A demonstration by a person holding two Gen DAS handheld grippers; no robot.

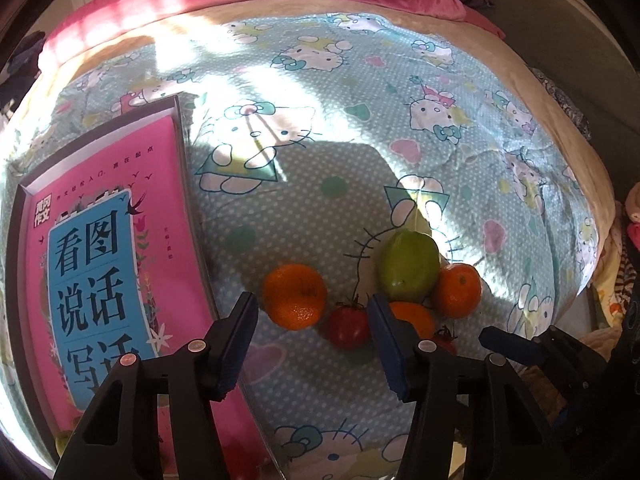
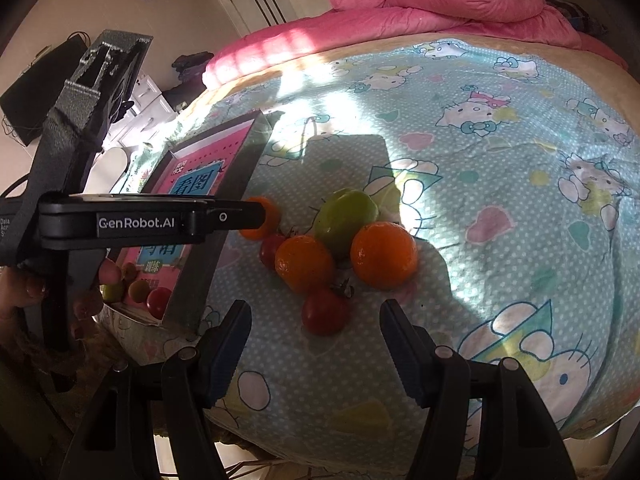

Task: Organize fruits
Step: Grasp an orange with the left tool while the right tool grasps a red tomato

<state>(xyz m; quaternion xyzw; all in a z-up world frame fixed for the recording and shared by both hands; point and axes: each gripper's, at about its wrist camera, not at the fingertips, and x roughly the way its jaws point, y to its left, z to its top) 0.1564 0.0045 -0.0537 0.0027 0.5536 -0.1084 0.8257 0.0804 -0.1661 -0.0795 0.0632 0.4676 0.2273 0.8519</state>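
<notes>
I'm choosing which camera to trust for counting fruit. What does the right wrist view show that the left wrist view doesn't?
Only the right wrist view shows both tomatoes unobstructed, the near one, plus three small fruits inside the box. Only the left wrist view shows the book's full pink cover. Both show the green fruit, three oranges, including the leftmost, the box, and the cartoon-cat bedsheet.

left tool (image 1: 312,344) open over a tomato (image 1: 349,327), oranges (image 1: 294,296) and green fruit (image 1: 408,266) beside a pink book (image 1: 120,280)
</notes>
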